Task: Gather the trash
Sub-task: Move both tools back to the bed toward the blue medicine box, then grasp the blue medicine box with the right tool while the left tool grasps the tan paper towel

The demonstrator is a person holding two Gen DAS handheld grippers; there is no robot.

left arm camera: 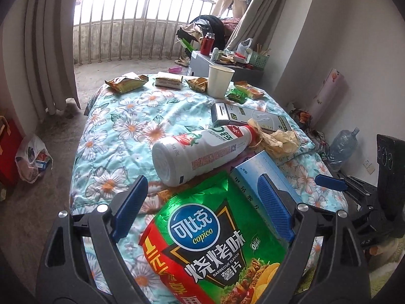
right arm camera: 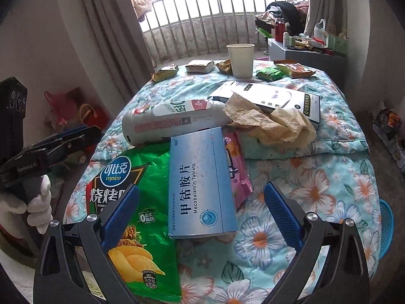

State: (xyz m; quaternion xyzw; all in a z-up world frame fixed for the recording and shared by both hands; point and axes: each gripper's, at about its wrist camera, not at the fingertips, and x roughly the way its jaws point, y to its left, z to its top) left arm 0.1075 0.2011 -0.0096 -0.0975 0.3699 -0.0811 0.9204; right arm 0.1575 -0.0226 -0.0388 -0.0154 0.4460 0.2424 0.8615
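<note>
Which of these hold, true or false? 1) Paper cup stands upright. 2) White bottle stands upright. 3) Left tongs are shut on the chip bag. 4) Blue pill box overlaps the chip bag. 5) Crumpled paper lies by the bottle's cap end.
1) True: the paper cup stands upright at the far end of the bed.
2) False: the white bottle lies on its side.
3) False: the left tongs are open above the chip bag, not gripping it.
4) True: the blue pill box rests partly on the bag.
5) True: the crumpled paper sits at the cap end.
</note>
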